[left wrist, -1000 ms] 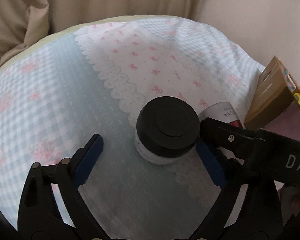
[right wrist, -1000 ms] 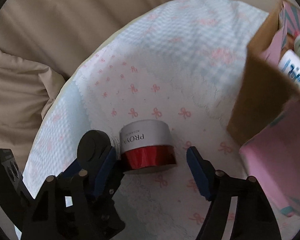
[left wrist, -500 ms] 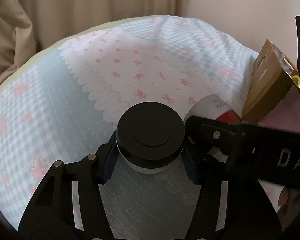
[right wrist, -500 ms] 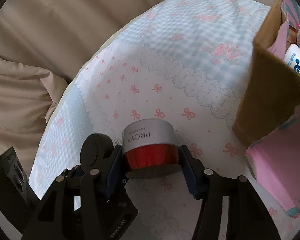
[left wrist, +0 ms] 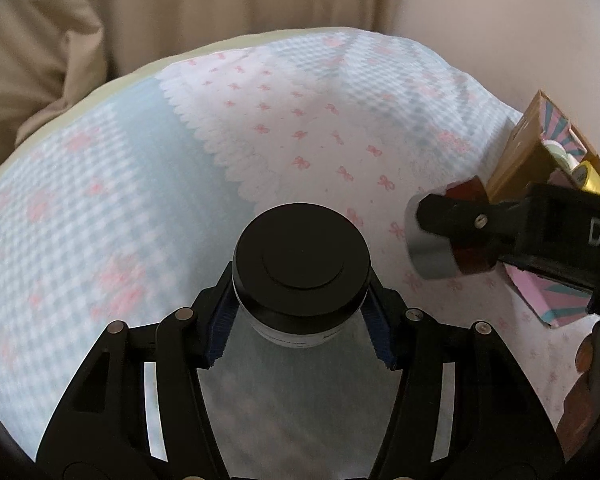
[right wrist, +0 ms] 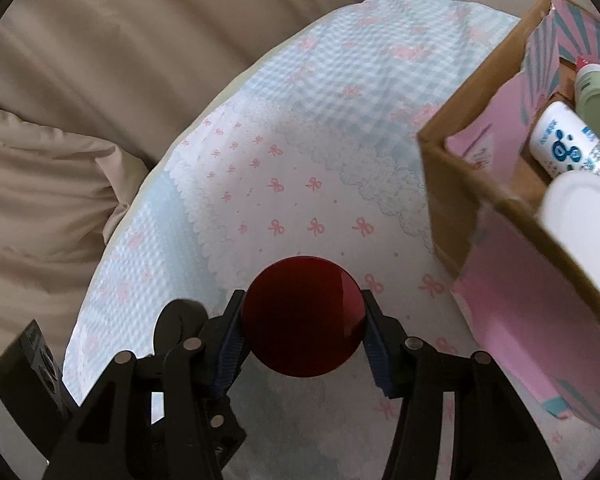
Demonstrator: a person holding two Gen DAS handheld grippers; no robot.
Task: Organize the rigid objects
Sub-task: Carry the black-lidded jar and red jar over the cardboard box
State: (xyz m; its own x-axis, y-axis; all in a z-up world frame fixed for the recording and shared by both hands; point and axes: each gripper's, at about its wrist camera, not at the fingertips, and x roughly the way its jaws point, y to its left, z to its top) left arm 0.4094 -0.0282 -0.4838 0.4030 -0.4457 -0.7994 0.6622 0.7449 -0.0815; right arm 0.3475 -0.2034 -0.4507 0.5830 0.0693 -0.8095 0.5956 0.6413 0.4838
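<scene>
Above the bed [right wrist: 292, 152], each gripper clamped on a jar — left gripper [left wrist: 300, 312] black-lidded jar [left wrist: 301, 256], right gripper [right wrist: 303, 336] red jar [right wrist: 303, 316] — should keep level while lowering into the box [right wrist: 460, 184]

Open patterned bedspread [right wrist: 300, 184] is lying ahead and leftward; the cardboard box [right wrist: 472, 184], crowded with bottles [right wrist: 572, 148], is blocking the right side, curtain [left wrist: 220, 20] behind.

The left gripper [left wrist: 302, 312] has its blue pads clamped at 9 and 3 o'clock on a black-lidded jar [left wrist: 301, 270]. The right gripper [right wrist: 303, 334] likewise pinches a red-lidded jar [right wrist: 303, 317].
</scene>
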